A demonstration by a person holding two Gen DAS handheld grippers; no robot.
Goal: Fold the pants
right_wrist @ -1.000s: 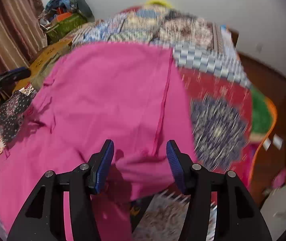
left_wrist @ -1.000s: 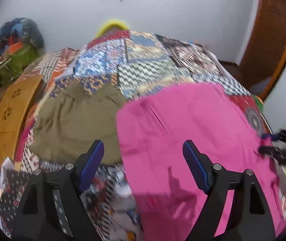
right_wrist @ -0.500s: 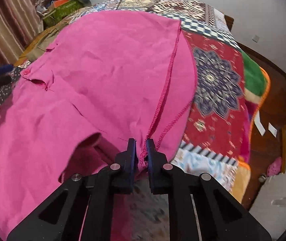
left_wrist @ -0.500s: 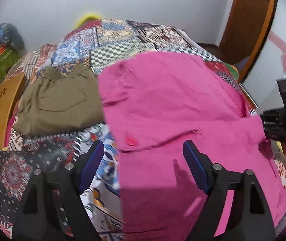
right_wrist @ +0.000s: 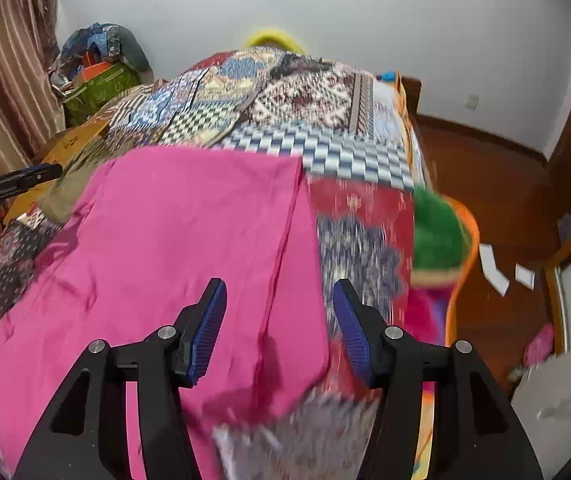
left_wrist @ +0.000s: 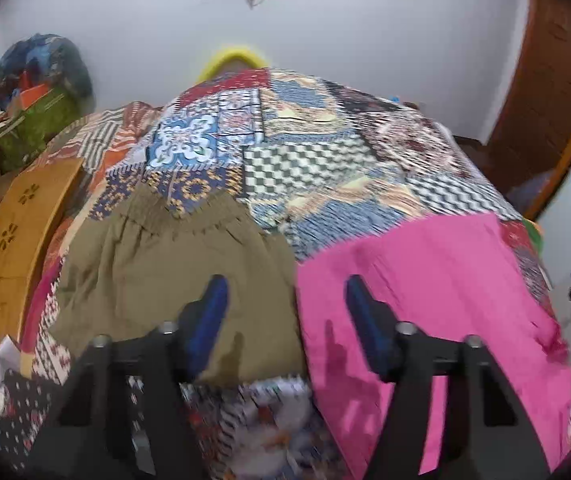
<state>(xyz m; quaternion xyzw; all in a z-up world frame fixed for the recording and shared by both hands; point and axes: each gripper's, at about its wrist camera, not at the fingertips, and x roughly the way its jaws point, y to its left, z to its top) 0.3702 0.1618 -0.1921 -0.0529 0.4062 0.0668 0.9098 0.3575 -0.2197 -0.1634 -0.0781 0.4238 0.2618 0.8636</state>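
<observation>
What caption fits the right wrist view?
Right claw, opening with nothing gripped, over pink pants on a patchwork quilt.

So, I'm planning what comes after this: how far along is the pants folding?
Looks done: olive pants lie folded on the patchwork quilt. In hand: nothing; the pink pants lie doubled flat, the right gripper opening above them, the left gripper closing on nothing. Probably left: folding the pink pair smaller.

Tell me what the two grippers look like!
Both look alike. The left gripper and right gripper each have black angular frames with triangular cut-outs, silver round bolts, and two blue ribbed fingers. No cables or sleeves show.
</observation>
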